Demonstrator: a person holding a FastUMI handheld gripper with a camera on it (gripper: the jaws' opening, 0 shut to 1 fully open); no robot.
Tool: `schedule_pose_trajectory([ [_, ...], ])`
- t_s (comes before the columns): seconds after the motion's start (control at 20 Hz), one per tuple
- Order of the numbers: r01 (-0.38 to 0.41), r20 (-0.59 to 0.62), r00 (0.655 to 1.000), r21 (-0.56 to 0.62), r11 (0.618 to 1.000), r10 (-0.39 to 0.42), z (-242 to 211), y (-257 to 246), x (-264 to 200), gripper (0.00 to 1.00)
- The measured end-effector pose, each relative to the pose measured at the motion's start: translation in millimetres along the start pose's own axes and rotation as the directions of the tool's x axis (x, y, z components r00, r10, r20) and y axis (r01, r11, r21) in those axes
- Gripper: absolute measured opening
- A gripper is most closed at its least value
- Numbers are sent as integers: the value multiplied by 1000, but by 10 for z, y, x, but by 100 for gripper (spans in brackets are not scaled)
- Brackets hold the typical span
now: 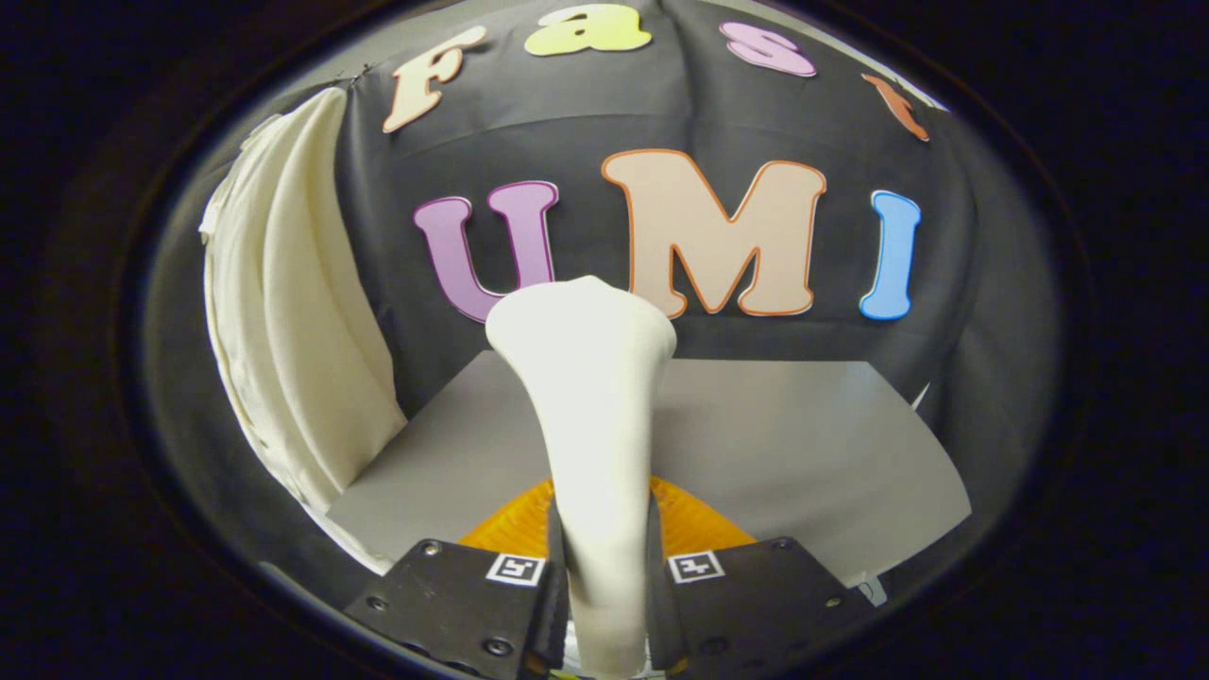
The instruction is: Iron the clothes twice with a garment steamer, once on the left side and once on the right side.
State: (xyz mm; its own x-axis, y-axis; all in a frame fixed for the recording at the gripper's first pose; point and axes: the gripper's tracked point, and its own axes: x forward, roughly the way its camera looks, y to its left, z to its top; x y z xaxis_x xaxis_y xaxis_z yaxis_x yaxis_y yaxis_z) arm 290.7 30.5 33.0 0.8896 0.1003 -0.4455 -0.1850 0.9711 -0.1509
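Clamping the upright garment steamer (590,416), the hand-held gripper (604,604) faces the wall

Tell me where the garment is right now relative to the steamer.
In the gripper view, the cream garment hangs against the booth wall, off to the left of the steamer, which the gripper holds between its fingers above the grey table.

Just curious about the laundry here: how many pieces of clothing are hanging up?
1: a cream garment hangs against the booth wall, left of the steamer that the tool grips. Others may be hidden.
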Motion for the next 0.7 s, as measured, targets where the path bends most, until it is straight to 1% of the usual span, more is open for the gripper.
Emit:
schedule_pose_trajectory([
  [0.1,-34,44,999,37,999,32,-153,-55,-246,33],
  [0.2,-66,90,994,49,997,61,-259,-151,-494,33],
  [0.4,-83,161,984,51,995,73,-490,-405,-1048,32],
  [0.5,-115,203,974,77,990,97,-568,-471,-1284,32],
  [0.6,-140,227,966,73,987,120,-700,-491,-1492,32],
  [0.7,-123,247,963,49,991,107,-830,-531,-1656,32],
])
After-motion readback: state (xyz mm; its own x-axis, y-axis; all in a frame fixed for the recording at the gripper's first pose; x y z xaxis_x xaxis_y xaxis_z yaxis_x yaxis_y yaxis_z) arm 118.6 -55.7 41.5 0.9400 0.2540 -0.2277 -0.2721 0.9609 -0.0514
